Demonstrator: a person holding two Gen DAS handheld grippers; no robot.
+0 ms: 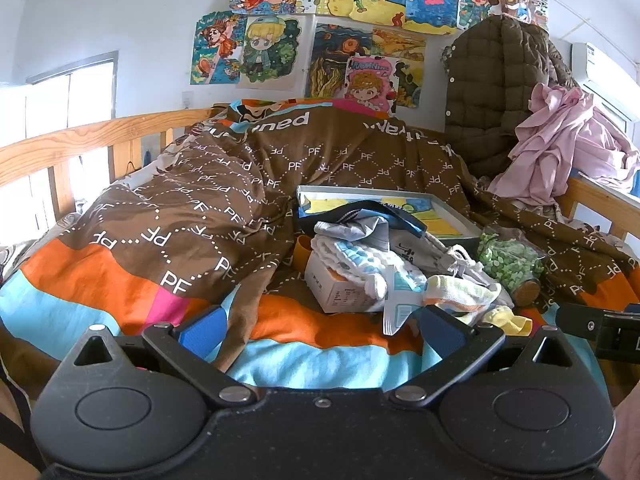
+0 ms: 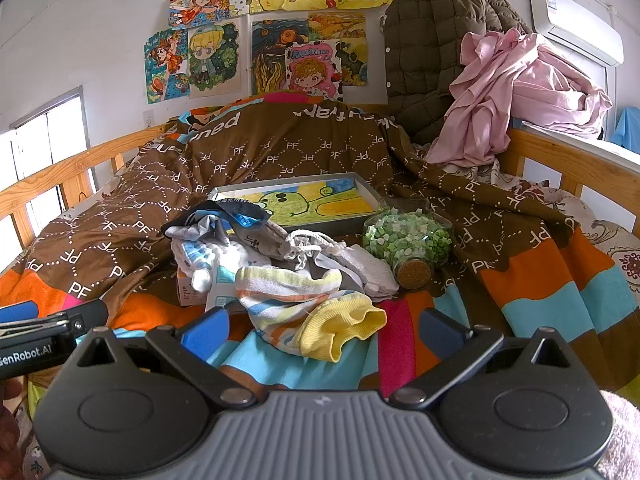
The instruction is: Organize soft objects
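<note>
A heap of small soft items lies on the bed's brown and striped duvet (image 1: pixel 192 216). It holds a yellow sock (image 2: pixel 340 330), a striped towel (image 2: pixel 280 292), a white drawstring pouch (image 2: pixel 312 248), grey cloths (image 1: pixel 360 224) and a blue-white knit piece (image 1: pixel 352 260). My left gripper (image 1: pixel 320 330) is open and empty, just short of the heap's near left side. My right gripper (image 2: pixel 322 330) is open, its fingers either side of the yellow sock, not closed on it. The left gripper also shows at the left edge of the right wrist view (image 2: pixel 48 320).
A white carton (image 1: pixel 340 292) sits under the heap. A glass jar of green bits (image 2: pixel 408 240) with a cork lies to the right. A framed drawing (image 2: pixel 312 200) lies behind. Wooden bed rails (image 1: pixel 80 140) run both sides. An olive jacket (image 2: pixel 440 48) and pink cloth (image 2: pixel 520 92) hang at back right.
</note>
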